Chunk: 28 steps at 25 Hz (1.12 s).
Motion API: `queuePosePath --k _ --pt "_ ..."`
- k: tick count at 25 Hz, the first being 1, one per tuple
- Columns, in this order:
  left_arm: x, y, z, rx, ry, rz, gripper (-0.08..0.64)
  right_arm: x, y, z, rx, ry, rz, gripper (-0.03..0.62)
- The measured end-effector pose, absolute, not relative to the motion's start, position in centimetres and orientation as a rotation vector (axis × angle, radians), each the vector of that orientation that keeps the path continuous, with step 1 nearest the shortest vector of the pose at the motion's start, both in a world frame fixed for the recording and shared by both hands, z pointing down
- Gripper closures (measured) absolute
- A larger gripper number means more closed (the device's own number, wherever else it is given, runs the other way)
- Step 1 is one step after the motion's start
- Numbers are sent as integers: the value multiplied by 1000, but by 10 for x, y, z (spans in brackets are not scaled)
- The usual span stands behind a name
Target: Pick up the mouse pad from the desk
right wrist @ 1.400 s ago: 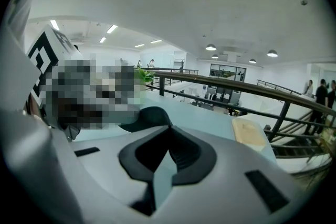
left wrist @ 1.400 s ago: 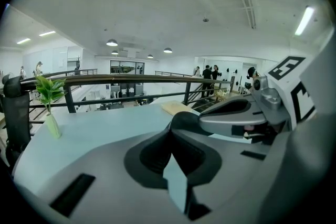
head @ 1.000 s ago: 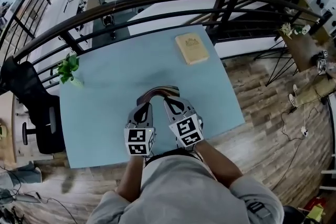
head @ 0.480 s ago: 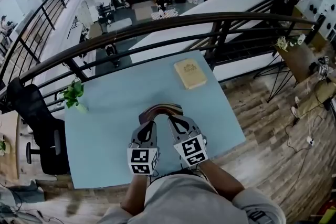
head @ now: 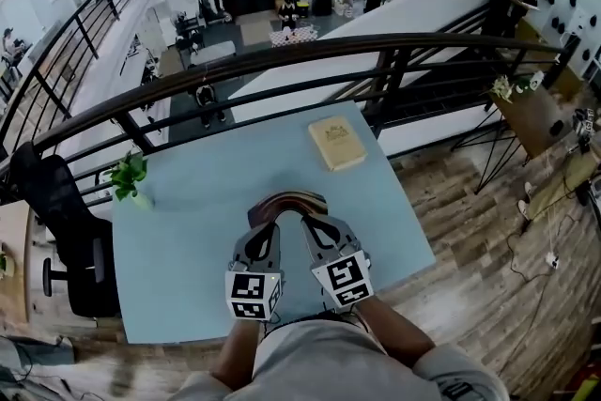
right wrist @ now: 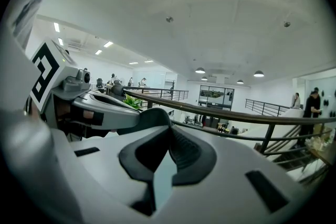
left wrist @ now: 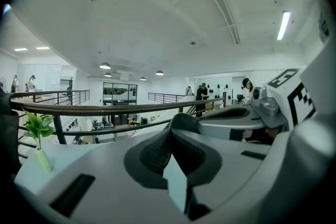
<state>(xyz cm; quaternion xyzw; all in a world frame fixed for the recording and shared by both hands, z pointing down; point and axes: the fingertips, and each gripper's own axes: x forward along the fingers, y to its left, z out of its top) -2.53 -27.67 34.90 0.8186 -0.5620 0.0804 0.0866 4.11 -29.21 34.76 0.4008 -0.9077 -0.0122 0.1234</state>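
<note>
Lift step: left tongs and right tongs clamped on pad, arched between them, seemingly off desk. Next: raise clear, grip even.

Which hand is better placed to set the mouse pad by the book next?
Right, probably: left gripper and right gripper both clamp the arched mouse pad, but the book lies to the right.

Thin dark-brown flexible mouse pad, pale streaks on its face, bowed into an arch, ends pinched in left gripper and right gripper, over the light-blue desk
</note>
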Motion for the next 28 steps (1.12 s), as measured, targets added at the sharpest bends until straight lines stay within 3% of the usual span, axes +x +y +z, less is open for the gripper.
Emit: queuePosePath --k 28 --pt "-8 -275 344 2442 -1673 236 535 55 -291 341 1160 -2647 -77 575"
